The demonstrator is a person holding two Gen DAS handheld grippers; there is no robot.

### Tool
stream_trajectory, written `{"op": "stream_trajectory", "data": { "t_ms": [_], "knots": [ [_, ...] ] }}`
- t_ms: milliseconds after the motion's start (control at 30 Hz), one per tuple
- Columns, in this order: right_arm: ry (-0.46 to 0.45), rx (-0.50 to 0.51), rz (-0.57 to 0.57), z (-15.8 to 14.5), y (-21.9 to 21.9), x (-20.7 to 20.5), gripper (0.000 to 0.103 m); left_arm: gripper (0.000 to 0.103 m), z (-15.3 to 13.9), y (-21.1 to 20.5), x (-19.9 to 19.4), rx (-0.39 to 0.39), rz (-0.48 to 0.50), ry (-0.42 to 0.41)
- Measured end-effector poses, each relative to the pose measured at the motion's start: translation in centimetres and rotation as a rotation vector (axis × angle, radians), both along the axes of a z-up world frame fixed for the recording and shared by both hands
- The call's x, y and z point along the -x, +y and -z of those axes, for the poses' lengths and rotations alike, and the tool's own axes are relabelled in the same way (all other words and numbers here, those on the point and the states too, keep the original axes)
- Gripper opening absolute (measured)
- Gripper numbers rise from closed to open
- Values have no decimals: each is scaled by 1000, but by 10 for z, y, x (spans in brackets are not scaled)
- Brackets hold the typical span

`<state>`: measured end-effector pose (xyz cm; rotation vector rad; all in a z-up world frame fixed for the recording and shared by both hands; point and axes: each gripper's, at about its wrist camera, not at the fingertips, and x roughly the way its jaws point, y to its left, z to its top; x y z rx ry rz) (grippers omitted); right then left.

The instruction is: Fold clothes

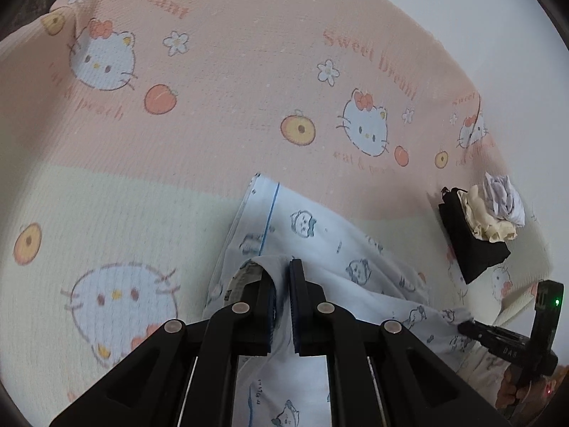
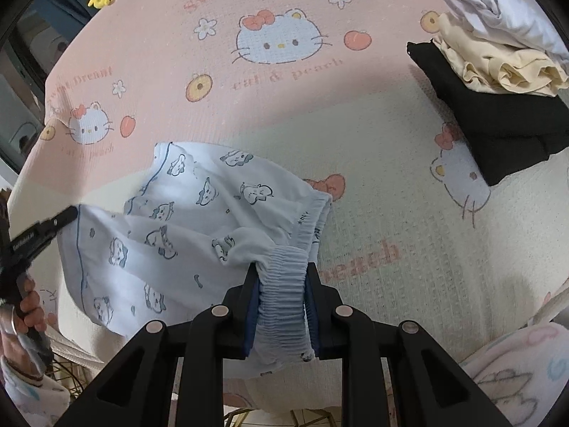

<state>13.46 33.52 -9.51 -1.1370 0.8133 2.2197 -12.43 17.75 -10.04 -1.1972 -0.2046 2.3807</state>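
I see left gripper (image 1: 282,284) clamped on hem of pale blue cartoon-print cotton shorts (image 2: 185,220) | right gripper (image 2: 282,281) pinching their elastic waistband | shorts lifted over near pink-and-cream cat-print blanket (image 2: 391,185) | folded clothes stack (image 2: 498,82) far right

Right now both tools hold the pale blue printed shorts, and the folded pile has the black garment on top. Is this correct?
Not quite. In the right wrist view the black garment is at the pile's bottom; the white one is on top. Both tools, left and right, do hold the shorts.
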Motion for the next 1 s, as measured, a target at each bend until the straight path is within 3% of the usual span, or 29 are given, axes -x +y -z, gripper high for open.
{"op": "stream_trajectory", "data": {
  "t_ms": [467,1000],
  "knots": [
    [-10,15,56,0,27,23,21,6,-12,32,58,37,51,39],
    [-28,33,163,15,62,46,22,6,32,67,135,99,65,-91]
  ]
}}
